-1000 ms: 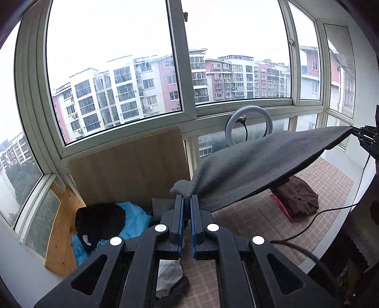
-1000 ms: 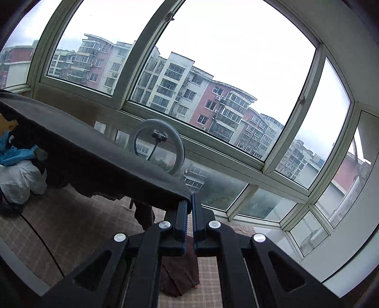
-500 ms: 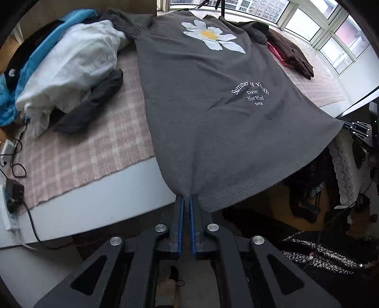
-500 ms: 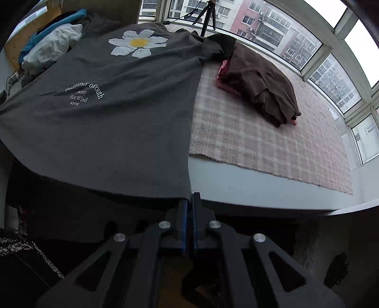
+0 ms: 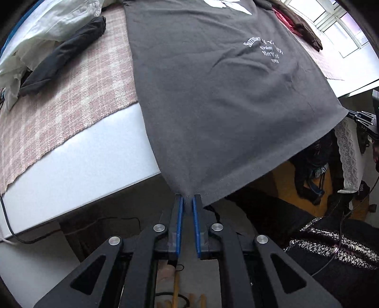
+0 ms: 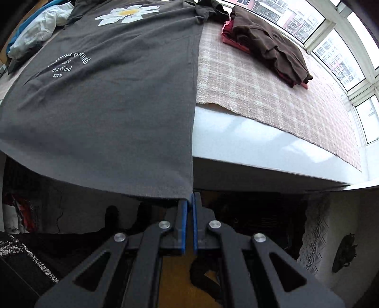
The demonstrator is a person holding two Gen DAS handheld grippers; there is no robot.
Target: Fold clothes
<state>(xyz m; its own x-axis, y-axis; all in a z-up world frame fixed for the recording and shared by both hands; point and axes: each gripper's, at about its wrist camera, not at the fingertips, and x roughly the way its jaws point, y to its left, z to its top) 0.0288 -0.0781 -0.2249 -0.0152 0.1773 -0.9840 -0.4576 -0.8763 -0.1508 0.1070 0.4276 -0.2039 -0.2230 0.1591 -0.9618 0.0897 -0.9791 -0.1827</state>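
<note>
The grey T-shirt [image 5: 225, 101] spreads toward twelve o'clock from both grippers, its hem corners between the opening left gripper [image 5: 188, 201] and clamped right gripper [image 6: 190, 200] (collar cut off).

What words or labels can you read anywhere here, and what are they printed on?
All on the grey T-shirt, below its daisy print:
"Summer Of Youth": curved, its start creased.
Second line: partly hidden in a fold, unreadable.
"Hot Wind"
"KPTM": small, uncertain.
No other text is readable.
</note>
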